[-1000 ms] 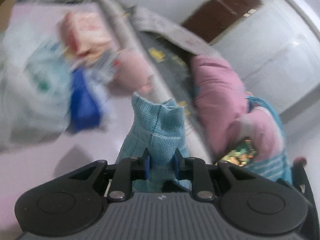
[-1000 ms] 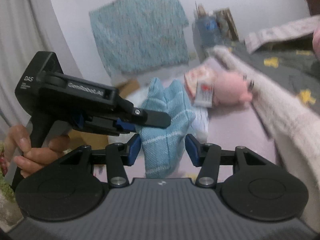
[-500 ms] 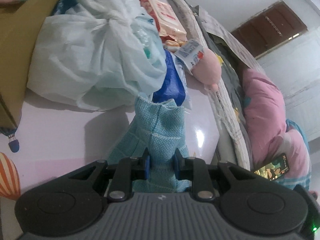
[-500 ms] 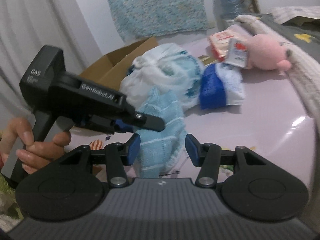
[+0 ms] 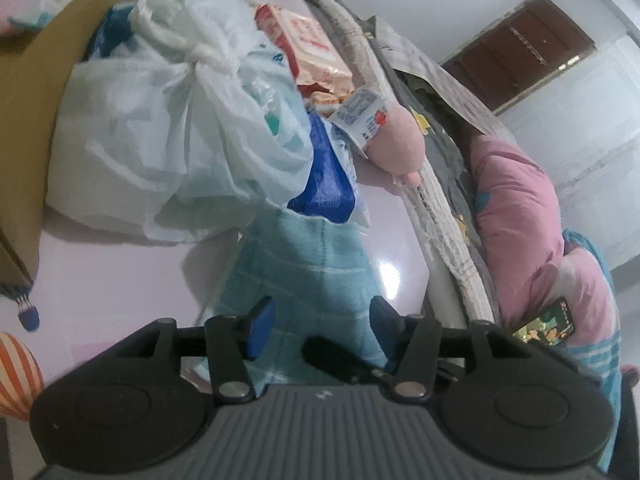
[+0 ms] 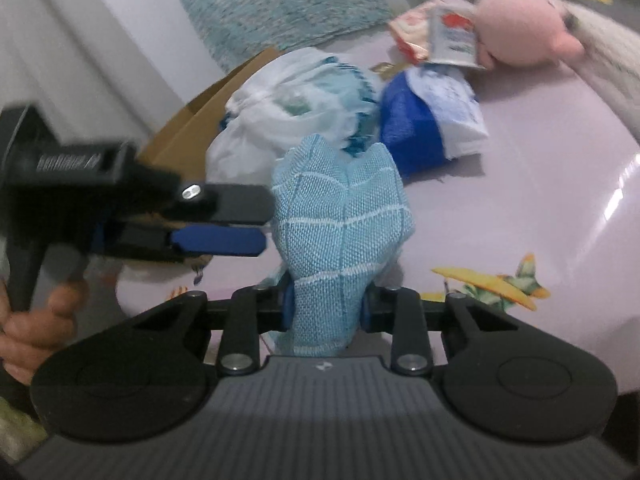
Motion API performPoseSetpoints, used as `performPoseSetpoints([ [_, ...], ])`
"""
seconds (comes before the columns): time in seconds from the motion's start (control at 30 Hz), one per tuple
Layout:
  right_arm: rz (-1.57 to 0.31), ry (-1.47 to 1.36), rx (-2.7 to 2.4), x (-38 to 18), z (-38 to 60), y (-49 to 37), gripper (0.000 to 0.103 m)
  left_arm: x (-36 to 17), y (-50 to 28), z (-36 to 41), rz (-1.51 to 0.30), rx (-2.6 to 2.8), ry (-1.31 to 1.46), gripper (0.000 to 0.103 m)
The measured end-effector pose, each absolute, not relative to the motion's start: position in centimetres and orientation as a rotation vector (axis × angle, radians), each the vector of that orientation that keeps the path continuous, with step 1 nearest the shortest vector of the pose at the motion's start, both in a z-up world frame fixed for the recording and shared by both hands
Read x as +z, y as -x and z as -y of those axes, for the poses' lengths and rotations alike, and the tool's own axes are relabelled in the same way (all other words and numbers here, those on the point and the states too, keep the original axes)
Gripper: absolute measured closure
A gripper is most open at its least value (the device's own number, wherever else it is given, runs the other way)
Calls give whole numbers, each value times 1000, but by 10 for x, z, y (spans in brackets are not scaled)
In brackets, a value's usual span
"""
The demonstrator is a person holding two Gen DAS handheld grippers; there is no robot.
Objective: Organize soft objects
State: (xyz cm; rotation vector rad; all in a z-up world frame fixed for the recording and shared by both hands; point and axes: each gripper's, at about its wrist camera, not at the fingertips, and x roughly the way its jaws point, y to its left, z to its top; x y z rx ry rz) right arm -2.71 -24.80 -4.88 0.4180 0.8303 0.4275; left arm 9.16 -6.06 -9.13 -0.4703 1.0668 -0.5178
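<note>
Pink and shiny, the table top is the biggest thing, with little drawings on it: a yellow plane in the right wrist view and a striped balloon in the left wrist view. A brown cardboard box stands at the left side of the table. Beside the table, in the left wrist view, lies a big pink cushion.

Next to the box sits a white plastic bag, tied in a knot at the top. A blue and white pack lies just beside the bag. Farther back there is a red and white packet, and a round pink plush toy with a paper tag.

Light blue with thin white lines, the cloth is the thing being tidied. It sits in front of the white bag, bunched up and sticking up tall. The right gripper pinches the cloth tight near its bottom, with both blue pads pressed against it.

The left gripper has its fingers spread apart. In the left wrist view the cloth lies between them, and the pads do not squeeze it. In the right wrist view the left gripper reaches in from the left, with its tips right beside the cloth. A hand holds its handle.
</note>
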Motion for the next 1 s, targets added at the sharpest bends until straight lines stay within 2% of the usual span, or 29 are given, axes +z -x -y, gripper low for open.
performPoseSetpoints([
  [0.17,-816,-484,374,-50,270,32,71,-97,-92,67,-1069,-491,403,49],
  [0.33,-783,-486,304,-45,287,36,69,-106,-92,73,-1089,-467,340,54],
  [0.47,-762,-452,247,-41,297,37,53,-105,-90,82,-1071,-467,271,58],
  [0.67,-721,-395,180,-32,308,39,50,-101,-85,95,-1040,-457,156,66],
  [0.9,-638,-337,120,-10,320,49,50,-90,-77,103,-995,-526,133,66],
  [1.0,-633,-396,165,-7,327,46,50,-92,-80,114,-1013,-564,144,65],
])
